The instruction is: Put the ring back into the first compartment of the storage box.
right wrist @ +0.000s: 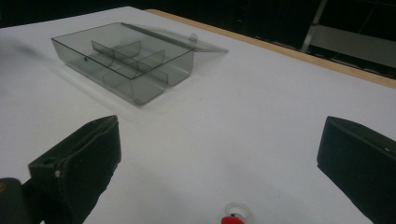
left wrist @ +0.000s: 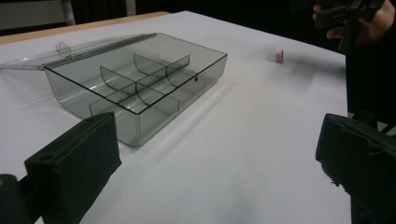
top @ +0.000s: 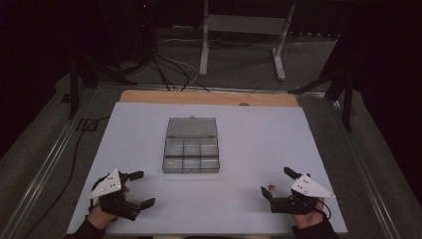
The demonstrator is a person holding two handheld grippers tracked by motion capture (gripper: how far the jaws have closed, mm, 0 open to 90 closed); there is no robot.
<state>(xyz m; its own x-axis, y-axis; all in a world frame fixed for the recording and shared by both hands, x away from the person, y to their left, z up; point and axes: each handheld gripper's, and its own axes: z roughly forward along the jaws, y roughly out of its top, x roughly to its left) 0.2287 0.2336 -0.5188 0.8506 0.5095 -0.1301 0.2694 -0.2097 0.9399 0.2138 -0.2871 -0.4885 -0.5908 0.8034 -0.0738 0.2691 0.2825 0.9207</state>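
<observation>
Here the right gripper point(top: 279, 187) rests near the front right edge of the white surface point(top: 249, 129), its jaws spread wide apart and holding nothing. A small piece point(top: 271, 186), red with a pale ring, lies on the surface between those jaws, touching neither one as far as the high view tells. In the right gripper view the piece point(right wrist: 232, 215) sits low at the bottom edge, in the gap between the two black jaws and nearer the left one. In the left gripper view the piece point(left wrist: 279, 56) shows far off, just below the other hand.

The left gripper point(top: 141, 189) lies near the front left edge, its jaws also wide open and empty, with bare surface between them.

The box point(top: 191, 156), of clear grey plastic with six compartments, stands in the middle of the surface, well apart from both grippers. Its lid point(top: 191, 127) is laid open flat behind it. No compartment shows anything inside.
</observation>
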